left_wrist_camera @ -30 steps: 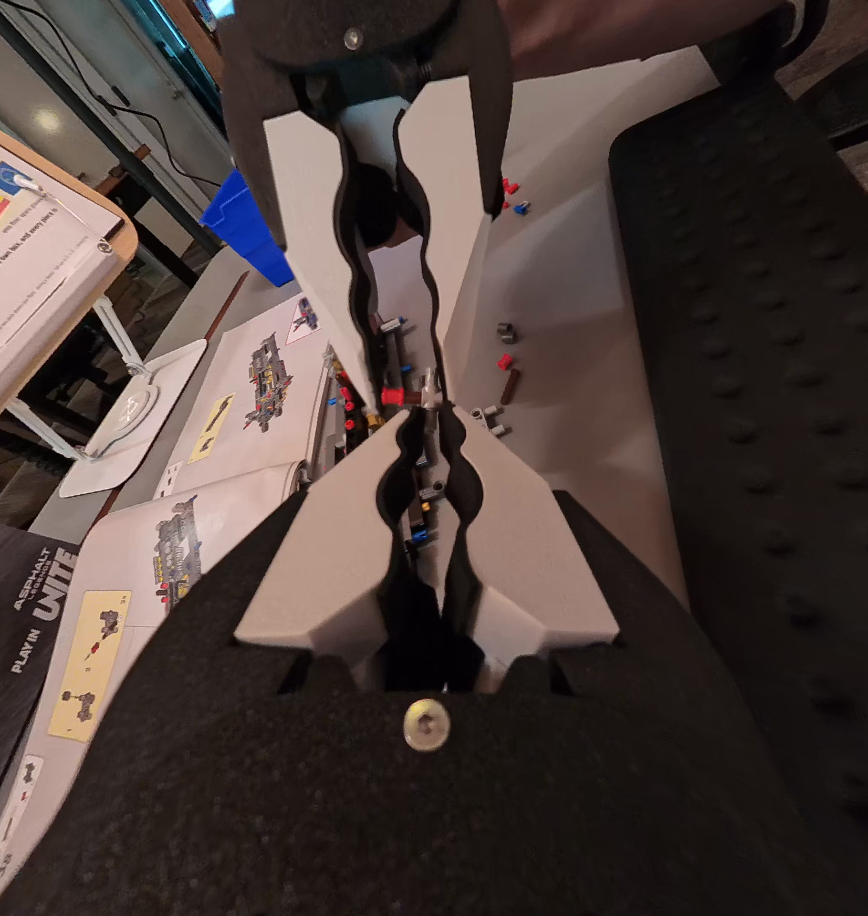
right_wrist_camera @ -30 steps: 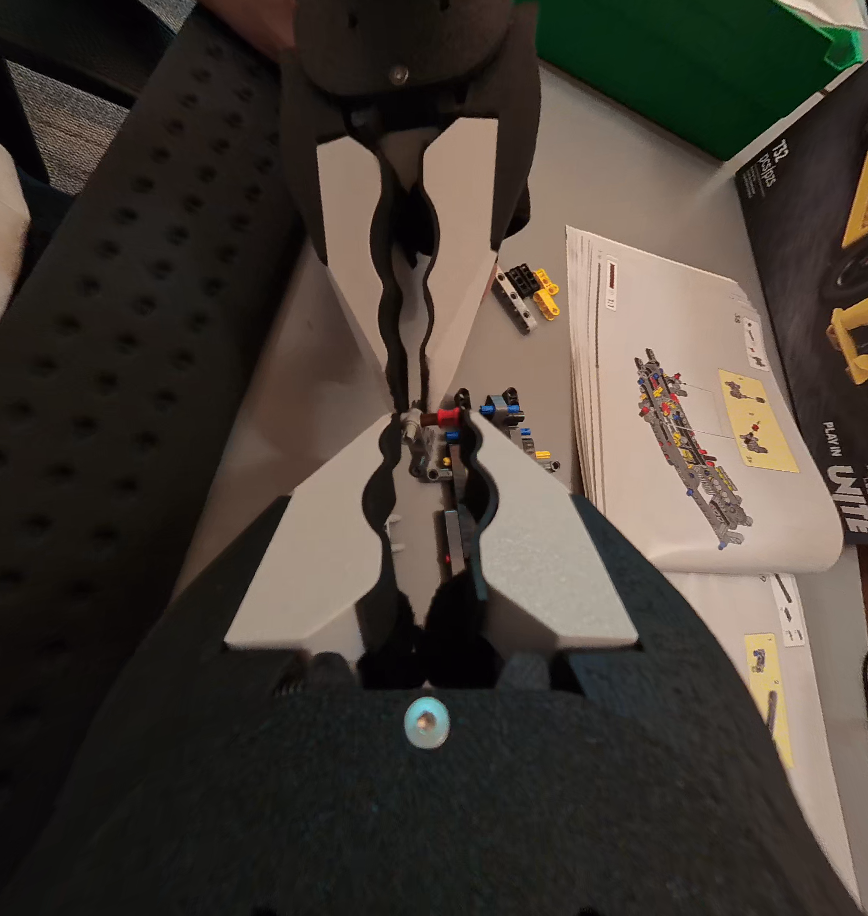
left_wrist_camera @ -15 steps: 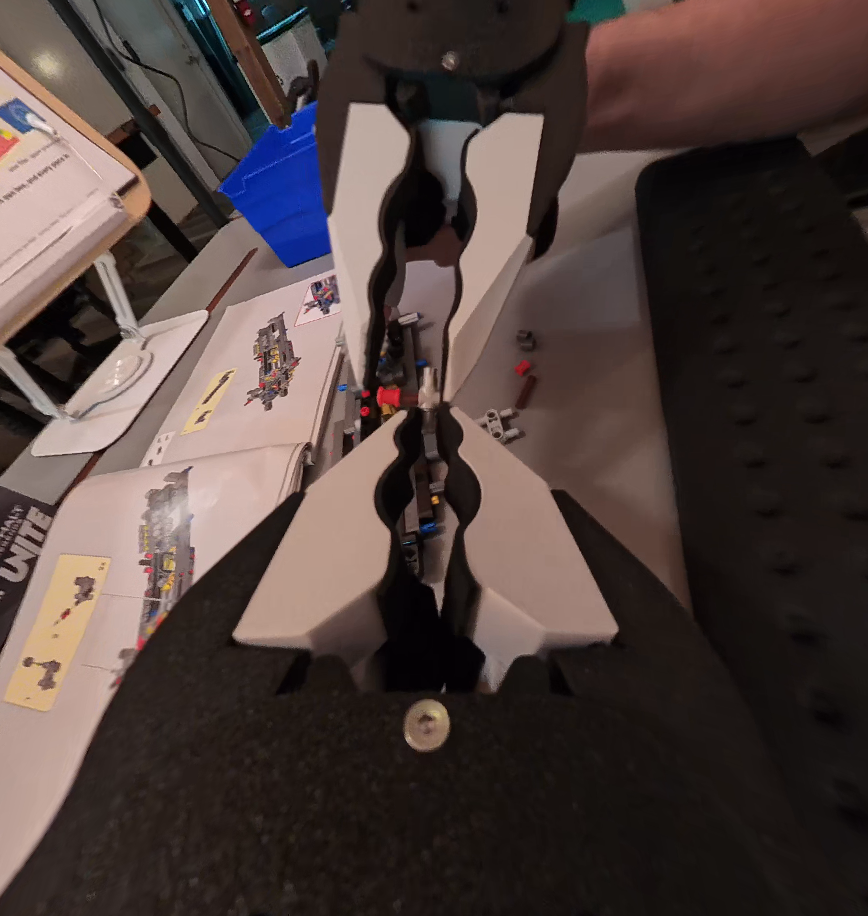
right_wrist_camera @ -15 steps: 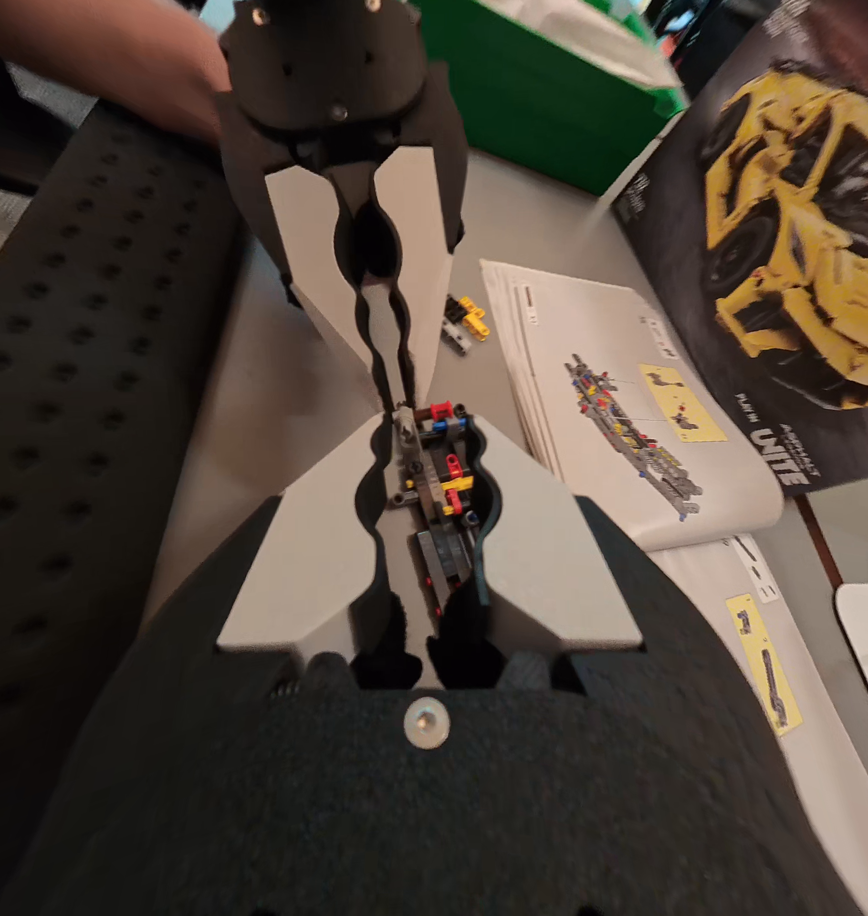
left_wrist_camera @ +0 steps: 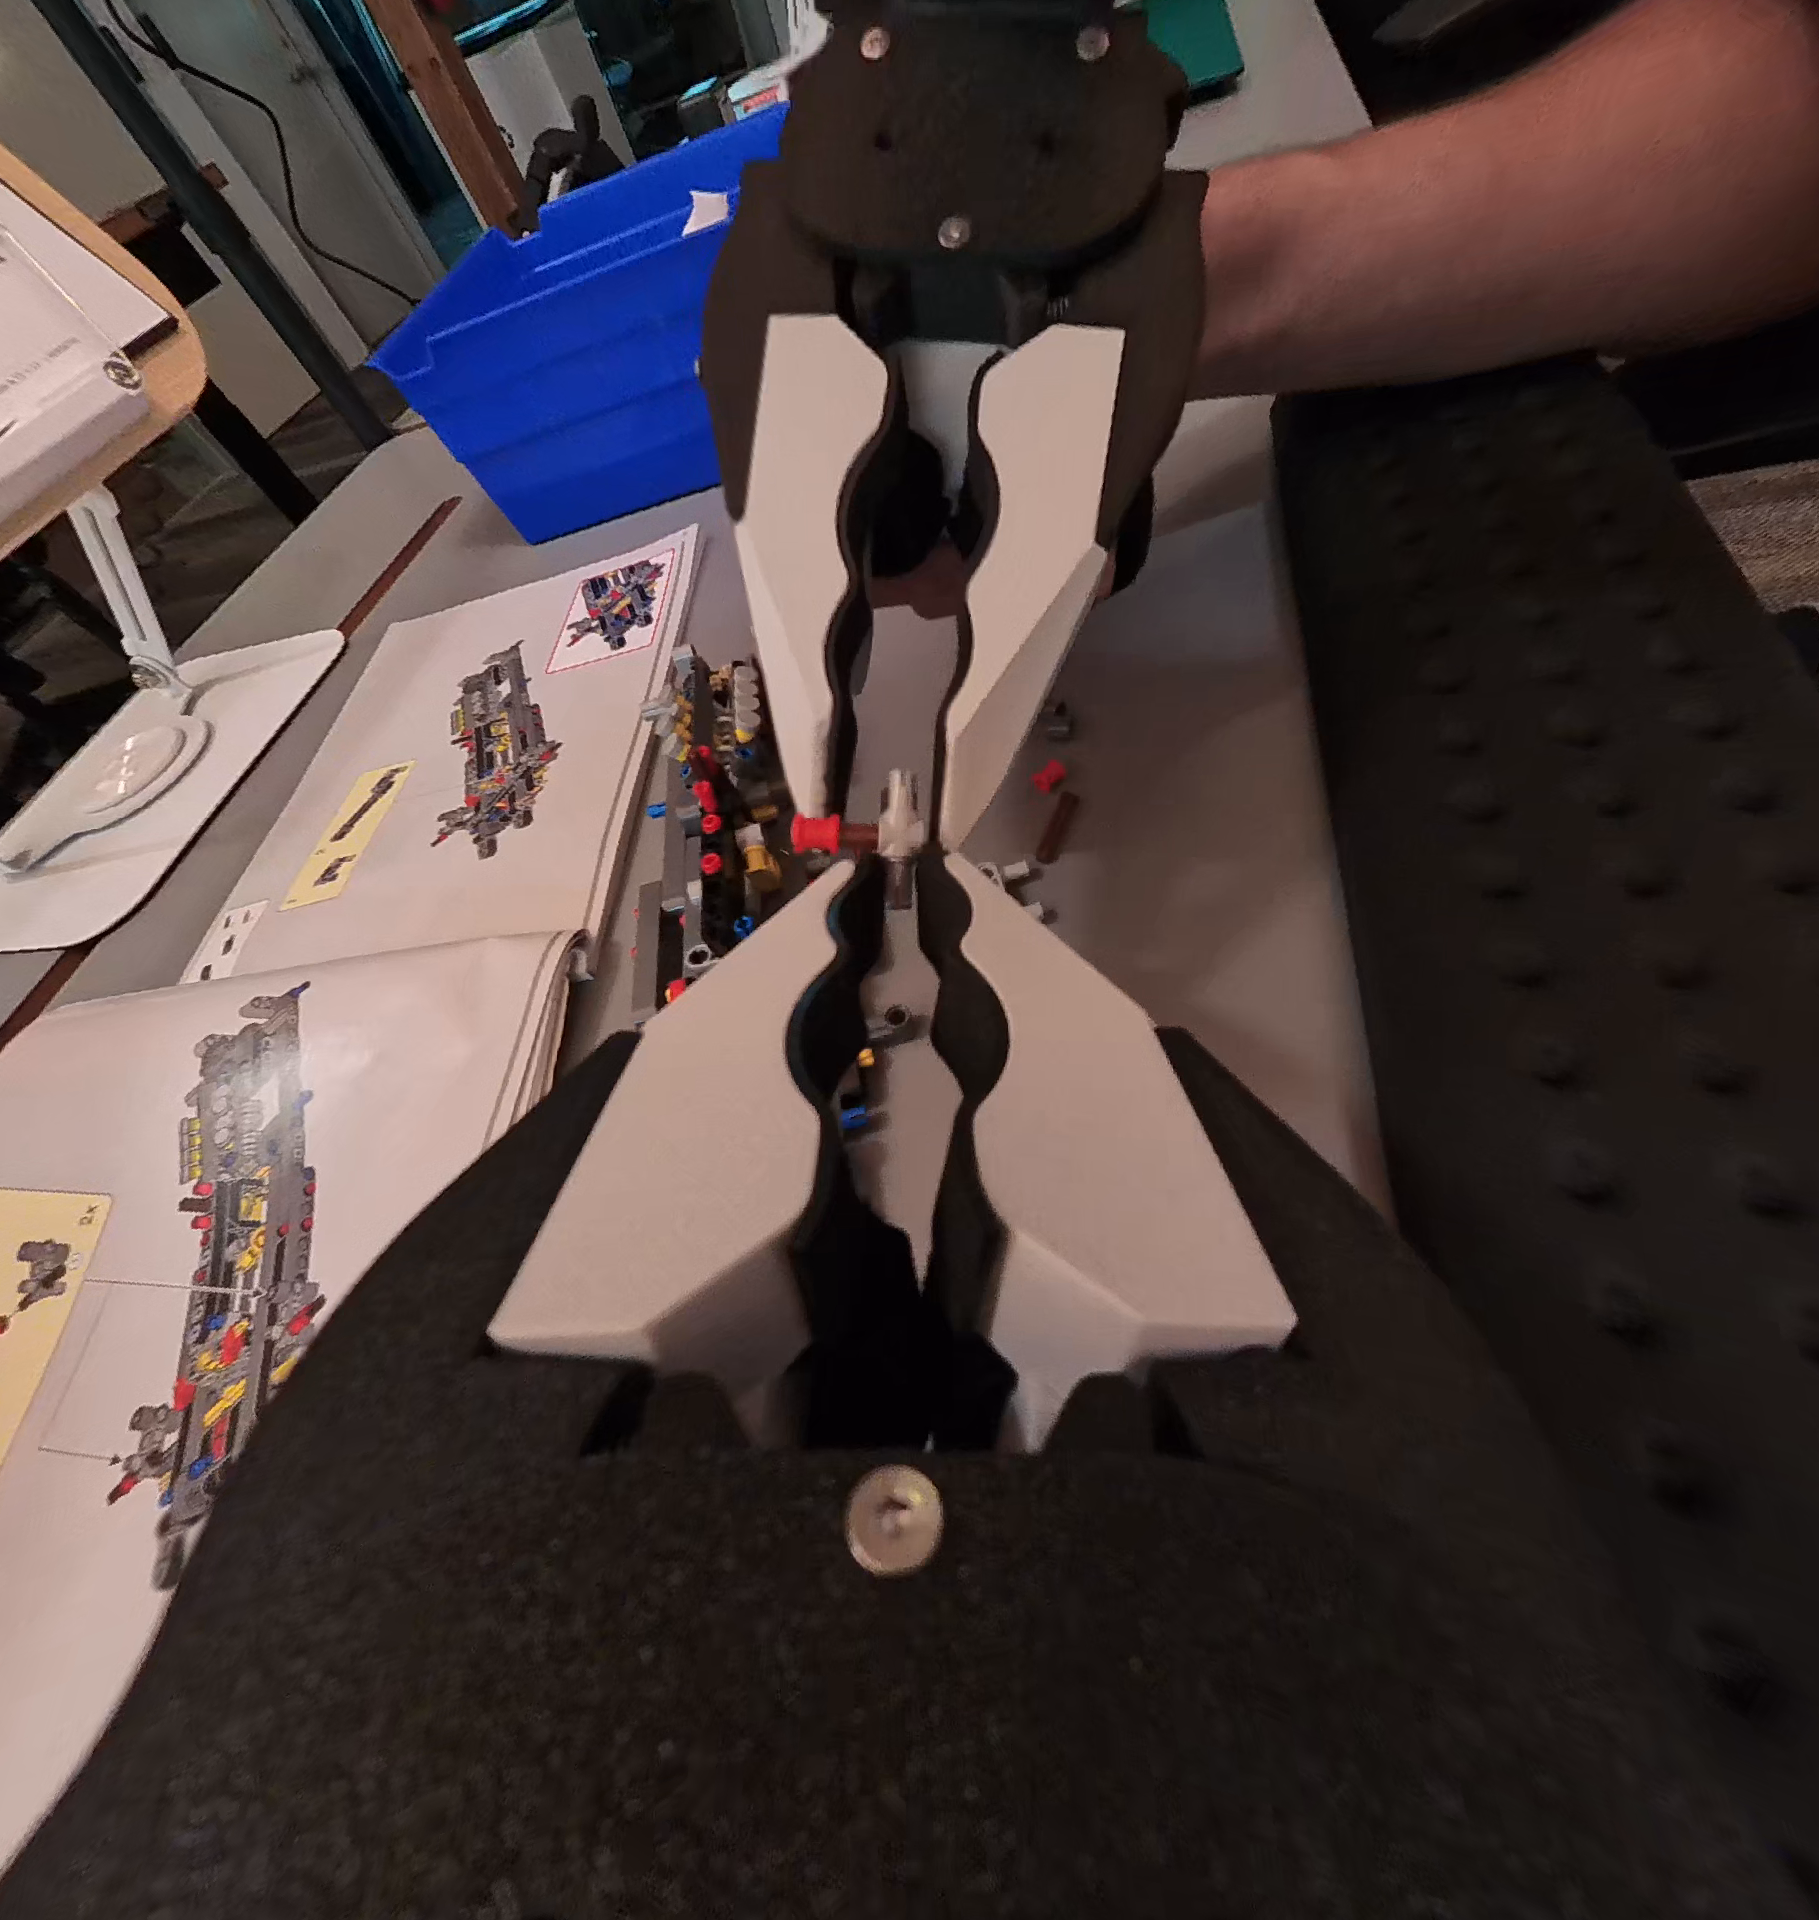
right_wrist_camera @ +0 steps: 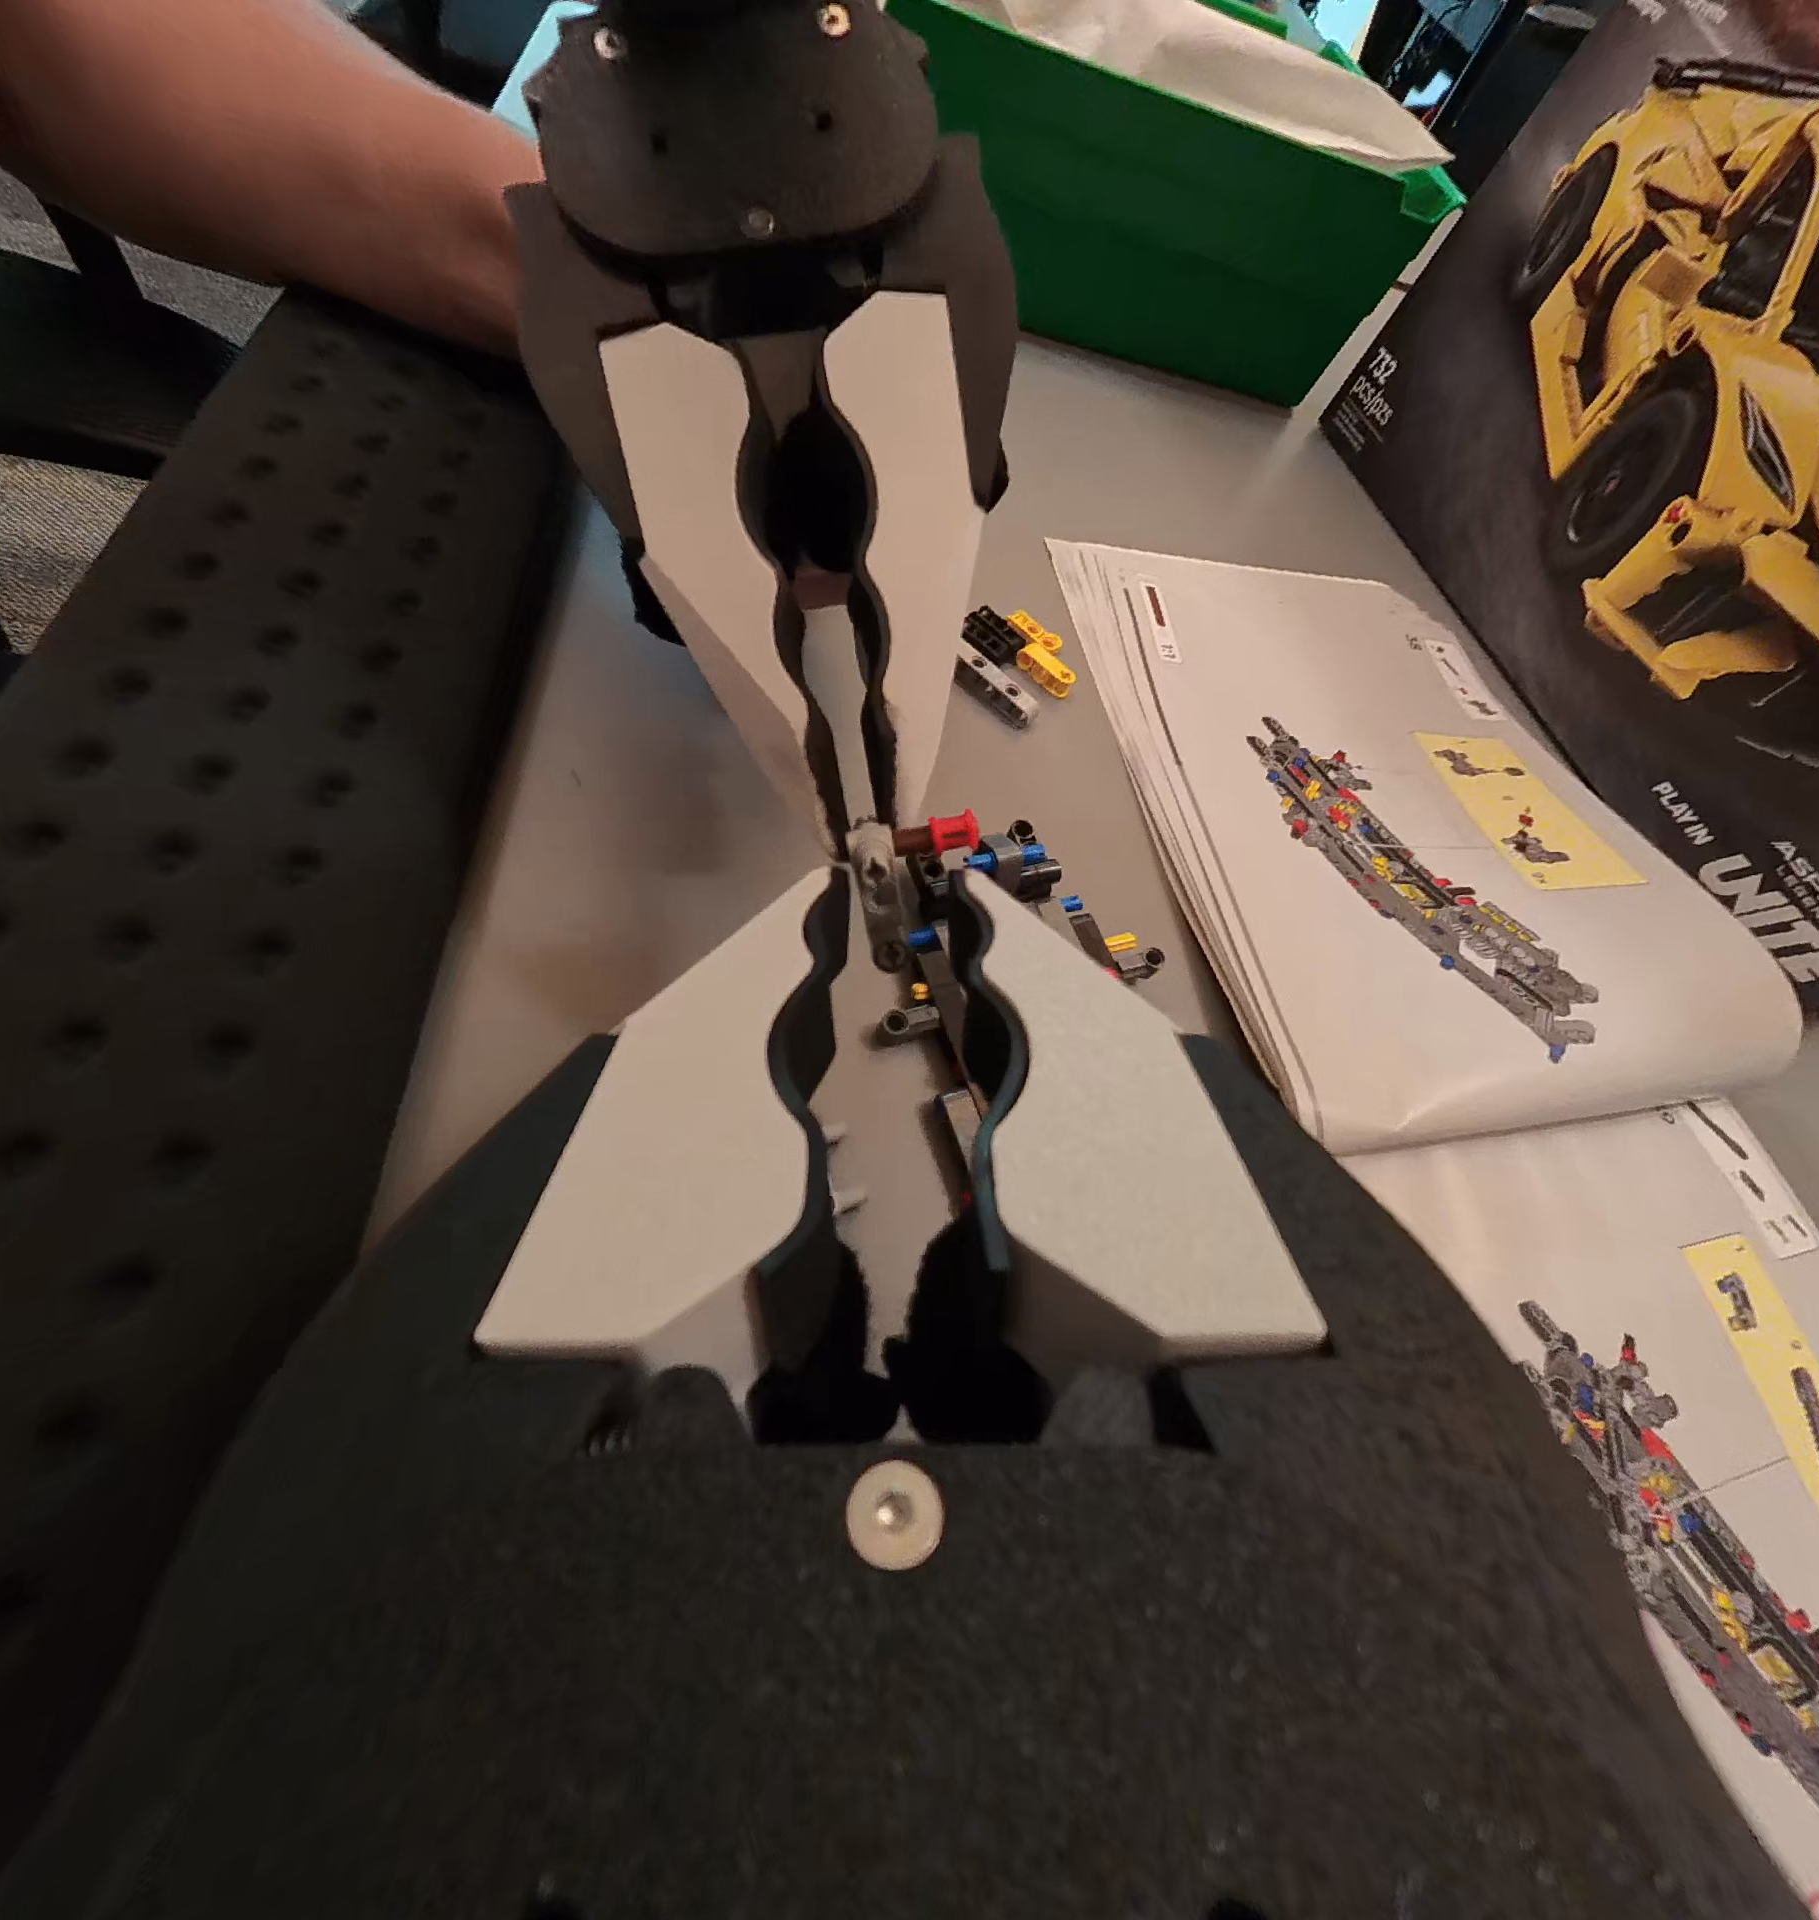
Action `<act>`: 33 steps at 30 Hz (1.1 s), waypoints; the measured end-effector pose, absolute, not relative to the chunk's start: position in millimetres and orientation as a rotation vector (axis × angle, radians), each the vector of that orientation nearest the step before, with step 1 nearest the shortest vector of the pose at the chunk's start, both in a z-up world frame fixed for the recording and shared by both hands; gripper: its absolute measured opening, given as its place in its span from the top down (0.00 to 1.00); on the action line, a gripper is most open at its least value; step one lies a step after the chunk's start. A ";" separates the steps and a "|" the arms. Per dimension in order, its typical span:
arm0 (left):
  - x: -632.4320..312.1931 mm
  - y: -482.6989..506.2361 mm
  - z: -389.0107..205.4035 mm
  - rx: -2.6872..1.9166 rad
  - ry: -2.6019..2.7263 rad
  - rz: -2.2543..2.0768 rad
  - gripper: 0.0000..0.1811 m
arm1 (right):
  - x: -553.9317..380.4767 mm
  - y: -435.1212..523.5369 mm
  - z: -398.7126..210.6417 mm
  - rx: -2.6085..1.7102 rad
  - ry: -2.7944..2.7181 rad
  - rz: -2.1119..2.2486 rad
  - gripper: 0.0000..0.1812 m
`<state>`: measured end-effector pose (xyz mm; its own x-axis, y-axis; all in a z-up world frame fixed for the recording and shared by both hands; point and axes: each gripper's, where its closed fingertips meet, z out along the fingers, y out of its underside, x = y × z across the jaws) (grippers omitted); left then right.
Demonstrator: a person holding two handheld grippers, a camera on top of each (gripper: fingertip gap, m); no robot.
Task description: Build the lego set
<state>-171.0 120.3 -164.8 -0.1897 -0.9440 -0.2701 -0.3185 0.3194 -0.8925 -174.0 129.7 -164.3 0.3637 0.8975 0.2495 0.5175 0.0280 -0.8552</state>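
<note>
My left gripper (left_wrist_camera: 897, 871) is shut on a small grey connector (left_wrist_camera: 899, 831) that carries a brown axle with a red bush (left_wrist_camera: 816, 832). It holds this above the table. My right gripper (right_wrist_camera: 897, 878) faces it tip to tip. Its jaws are a little apart, around the grey connector (right_wrist_camera: 877, 899), and the red bush (right_wrist_camera: 953, 830) sticks out past its right fingertip. The left gripper (right_wrist_camera: 851, 821) comes in from the top of the right wrist view, pinched on the connector. The long grey chassis build (left_wrist_camera: 713, 842) lies on the table under the tips.
The open instruction booklet (left_wrist_camera: 448, 790) lies beside the chassis (right_wrist_camera: 1030, 878). Loose pieces (left_wrist_camera: 1052, 800) and a yellow, black and grey cluster (right_wrist_camera: 1019, 655) lie on the table. There are a blue bin (left_wrist_camera: 572, 364), a green bin (right_wrist_camera: 1144, 218), the set's box (right_wrist_camera: 1663, 343) and a black mat (left_wrist_camera: 1570, 935). My left and right fingertips are right by each other.
Both grippers have tilted up, so more of the bins and forearms shows. They stay tip to tip. The left keeps its hold on the connector.
</note>
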 end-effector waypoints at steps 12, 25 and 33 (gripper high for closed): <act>-170.8 125.0 -159.8 -1.184 1.658 -0.914 0.97 | -171.8 133.0 -153.7 -1.616 -1.195 0.567 0.89; -173.5 116.1 -150.6 -1.174 1.649 -1.028 0.97 | -178.8 126.9 -142.7 -1.560 -1.163 0.678 0.87; -175.6 112.0 -153.1 -1.169 1.681 -1.047 0.97 | -180.6 124.3 -144.6 -1.526 -1.198 0.653 0.86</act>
